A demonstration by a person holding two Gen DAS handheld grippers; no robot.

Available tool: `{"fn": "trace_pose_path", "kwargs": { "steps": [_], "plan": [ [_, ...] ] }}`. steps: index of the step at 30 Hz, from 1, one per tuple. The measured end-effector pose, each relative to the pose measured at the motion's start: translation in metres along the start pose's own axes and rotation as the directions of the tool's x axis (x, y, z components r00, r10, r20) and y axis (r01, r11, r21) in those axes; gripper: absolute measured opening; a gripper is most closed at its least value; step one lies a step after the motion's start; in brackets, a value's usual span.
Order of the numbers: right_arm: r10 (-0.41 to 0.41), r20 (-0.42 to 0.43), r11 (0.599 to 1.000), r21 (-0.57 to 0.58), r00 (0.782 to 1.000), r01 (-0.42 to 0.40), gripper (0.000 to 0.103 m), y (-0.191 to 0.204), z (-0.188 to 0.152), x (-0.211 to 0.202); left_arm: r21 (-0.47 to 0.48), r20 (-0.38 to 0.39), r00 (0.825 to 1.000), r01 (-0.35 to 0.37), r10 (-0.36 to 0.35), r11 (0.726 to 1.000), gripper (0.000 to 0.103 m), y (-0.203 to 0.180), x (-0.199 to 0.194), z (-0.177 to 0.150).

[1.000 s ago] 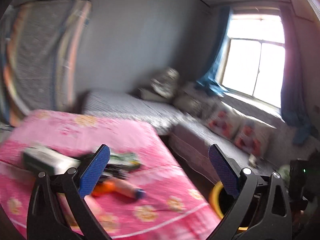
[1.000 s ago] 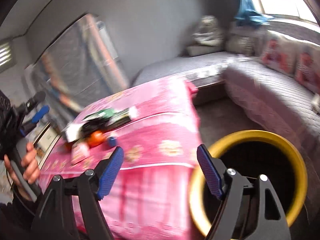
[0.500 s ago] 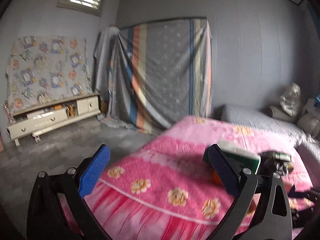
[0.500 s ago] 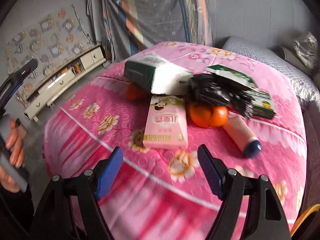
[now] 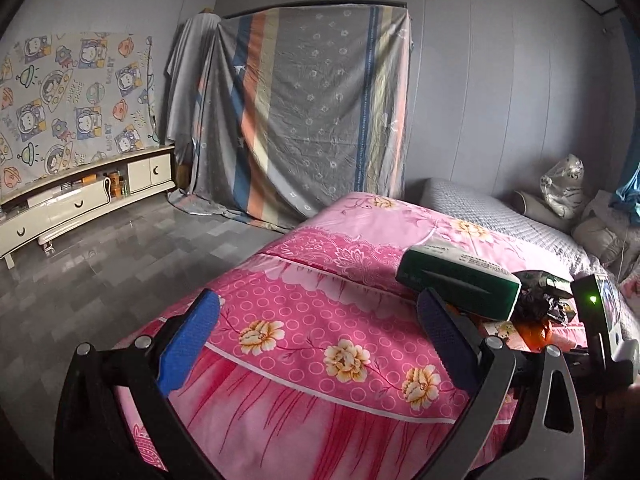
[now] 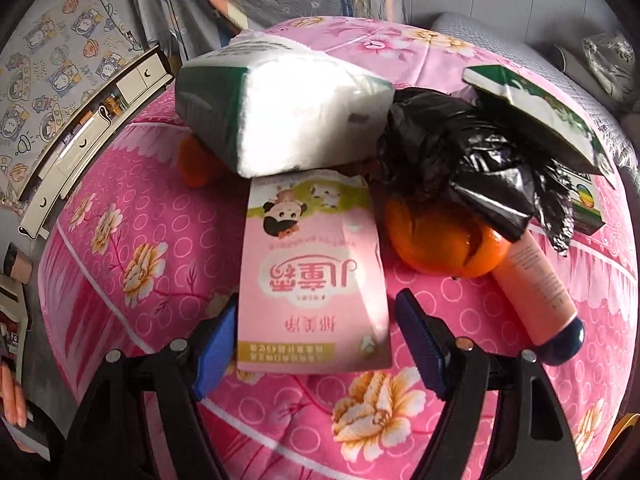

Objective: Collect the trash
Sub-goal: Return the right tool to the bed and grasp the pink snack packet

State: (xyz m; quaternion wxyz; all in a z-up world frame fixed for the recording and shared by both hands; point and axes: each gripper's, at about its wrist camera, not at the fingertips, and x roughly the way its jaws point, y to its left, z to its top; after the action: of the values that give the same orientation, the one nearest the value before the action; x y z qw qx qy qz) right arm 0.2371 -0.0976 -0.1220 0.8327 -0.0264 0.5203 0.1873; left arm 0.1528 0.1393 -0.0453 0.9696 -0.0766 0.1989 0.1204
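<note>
A grey-walled room holds a table under a pink flowered cloth. On it lies a pink carton, its near end between the spread jaws of the right gripper, untouched by the pads. Behind the carton sits a tissue pack; right of the carton an orange, a black bag and a pink tube. Left of the carton, the left gripper hangs spread and empty.

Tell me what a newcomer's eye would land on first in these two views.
First, the heap on the pink floral cloth: a pink carton lies between the open right gripper fingers, with a white tissue pack behind it and an orange under a crumpled black bag to its right. In the left view, the striped sheet fills the far wall.
</note>
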Motion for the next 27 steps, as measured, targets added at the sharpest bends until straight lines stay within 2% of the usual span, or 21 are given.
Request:
{"fn": "trace_pose_path", "kwargs": {
  "steps": [3, 5, 11, 12, 14, 16, 18, 21, 23, 25, 27],
  "plan": [
    [-0.001, 0.006, 1.000, 0.003, 1.000, 0.001, 0.071, 0.001, 0.002, 0.001, 0.033, -0.023, 1.000, 0.006, -0.005, 0.999, 0.095, -0.011, 0.002, -0.003],
    [-0.006, 0.005, 1.000, -0.003, 1.000, 0.006, 0.063, 0.000, 0.003, 0.002, 0.054, -0.035, 0.999, 0.007, -0.006, 0.998, 0.095, -0.019, 0.004, -0.005],
    [0.000, 0.013, 1.000, 0.011, 1.000, 0.000, 0.061, -0.004, -0.008, -0.003, 0.100, -0.059, 0.998, 0.021, -0.015, 0.995, 0.095, -0.044, 0.001, -0.008],
    [0.025, 0.012, 0.999, 0.019, 1.000, -0.025, 0.061, -0.005, -0.013, -0.008, 0.109, -0.064, 0.998, 0.028, -0.021, 0.994, 0.095, -0.048, 0.000, -0.009],
    [0.131, 0.008, 0.990, 0.051, 0.991, -0.131, 0.061, -0.018, -0.024, -0.025, 0.132, -0.068, 0.997, 0.046, -0.037, 0.990, 0.095, -0.056, -0.003, -0.011],
    [0.259, 0.004, 0.961, 0.099, 0.966, -0.258, 0.061, -0.031, -0.040, -0.045, 0.157, -0.070, 0.996, 0.066, -0.055, 0.985, 0.095, -0.064, -0.005, -0.013],
    [0.344, 0.039, 0.926, 0.154, 0.938, -0.345, 0.061, -0.052, -0.061, -0.071, 0.191, -0.085, 0.992, 0.112, -0.098, 0.975, 0.095, -0.075, -0.007, -0.016],
    [0.347, 0.170, 0.897, 0.226, 0.922, -0.379, 0.061, -0.097, -0.092, -0.120, 0.235, -0.134, 0.976, 0.201, -0.174, 0.951, 0.095, -0.098, -0.006, -0.021],
    [0.313, 0.261, 0.876, 0.292, 0.913, -0.384, 0.061, -0.132, -0.115, -0.149, 0.251, -0.191, 0.953, 0.277, -0.233, 0.928, 0.095, -0.119, -0.004, -0.026],
    [0.234, 0.318, 0.873, 0.348, 0.919, -0.342, 0.061, -0.159, -0.139, -0.170, 0.250, -0.250, 0.924, 0.352, -0.291, 0.902, 0.095, -0.138, -0.002, -0.032],
    [0.187, 0.343, 0.854, 0.406, 0.920, -0.325, 0.061, -0.181, -0.161, -0.181, 0.246, -0.308, 0.886, 0.427, -0.347, 0.870, 0.095, -0.163, 0.000, -0.039]
  ]
}}
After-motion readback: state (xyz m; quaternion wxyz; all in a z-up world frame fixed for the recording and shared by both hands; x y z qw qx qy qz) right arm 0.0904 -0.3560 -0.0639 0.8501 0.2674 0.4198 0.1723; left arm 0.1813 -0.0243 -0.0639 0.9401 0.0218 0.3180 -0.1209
